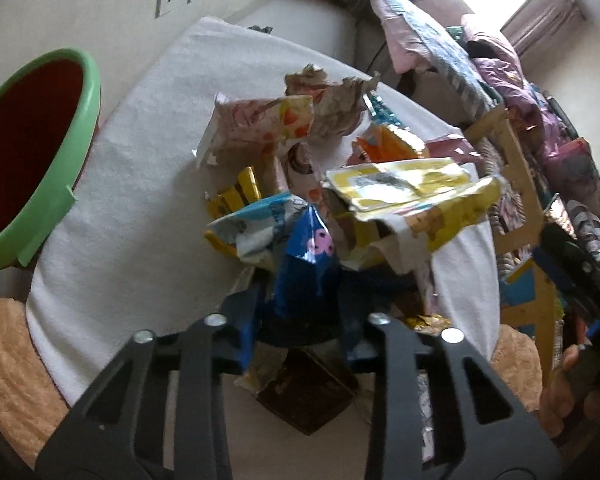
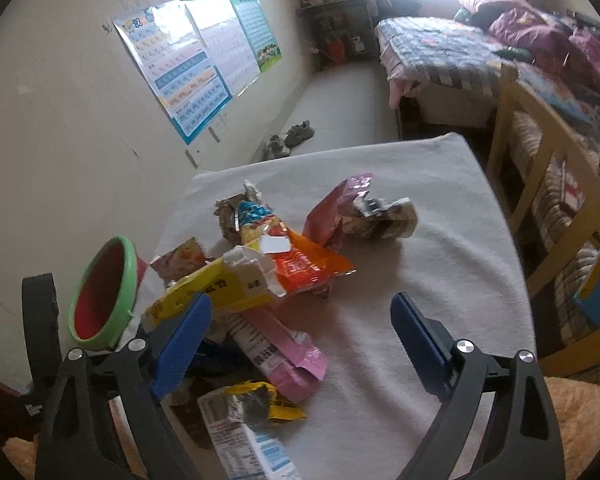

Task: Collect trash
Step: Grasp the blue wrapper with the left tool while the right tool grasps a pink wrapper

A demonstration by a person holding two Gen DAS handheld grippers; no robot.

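A blue foil wrapper is being pinched between the nearly closed jaws of the left gripper, at the near edge of the trash pile on the white-clothed table. The right gripper is being held wide open over the near part of the same pile, with a pink carton lying between its blue fingers but not being pressed.

The red bin with the green rim is standing at the left edge of the table, and no trash is being shown inside it (only part of its interior is visible). Collection is being judged as barely begun: the orange snack bag, the yellow box and many other wrappers are still lying on the cloth.
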